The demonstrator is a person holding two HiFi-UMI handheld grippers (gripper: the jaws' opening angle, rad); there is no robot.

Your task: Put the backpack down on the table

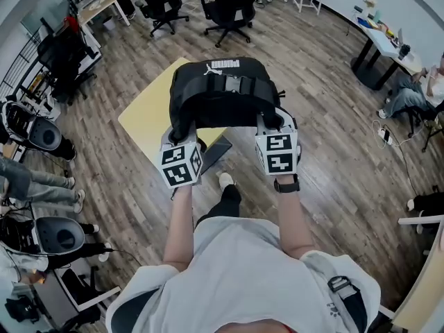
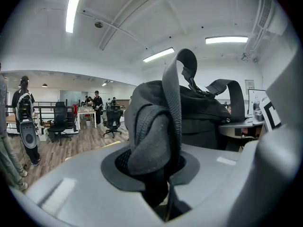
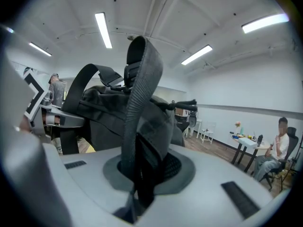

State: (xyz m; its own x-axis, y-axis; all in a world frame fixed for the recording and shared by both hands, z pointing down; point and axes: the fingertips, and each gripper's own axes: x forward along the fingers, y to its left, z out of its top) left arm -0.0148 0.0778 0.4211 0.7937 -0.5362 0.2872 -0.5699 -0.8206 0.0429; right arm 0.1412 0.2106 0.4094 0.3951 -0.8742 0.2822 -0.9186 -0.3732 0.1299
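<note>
In the head view I saw the black backpack point(image 1: 220, 92) in front of me, held over the far part of the yellow table point(image 1: 147, 118). From there I could not tell if its bottom touched the table top. The left gripper point(image 1: 182, 146) and the right gripper point(image 1: 277, 136) stood at its near edge, one at each lower corner, with their marker cubes turned up to the camera. Around the table was a wooden floor point(image 1: 312, 116), and some black office chairs point(image 1: 229, 5) stood well behind. In the left gripper view the jaws of the left gripper point(image 2: 156, 176) were pressed together on a padded shoulder strap point(image 2: 151, 141), which came up folded from between them. The body of the backpack point(image 2: 203, 117) was just behind it and filled the middle of the picture. In the right gripper view the jaws of the right gripper point(image 3: 141, 176) were closed on a flat webbing strap point(image 3: 140, 103) that stood up in a loop, with the backpack point(image 3: 102, 112) hanging close behind and to the left. Far at the right a person point(image 3: 275, 150) sat on a chair near a desk.
</note>
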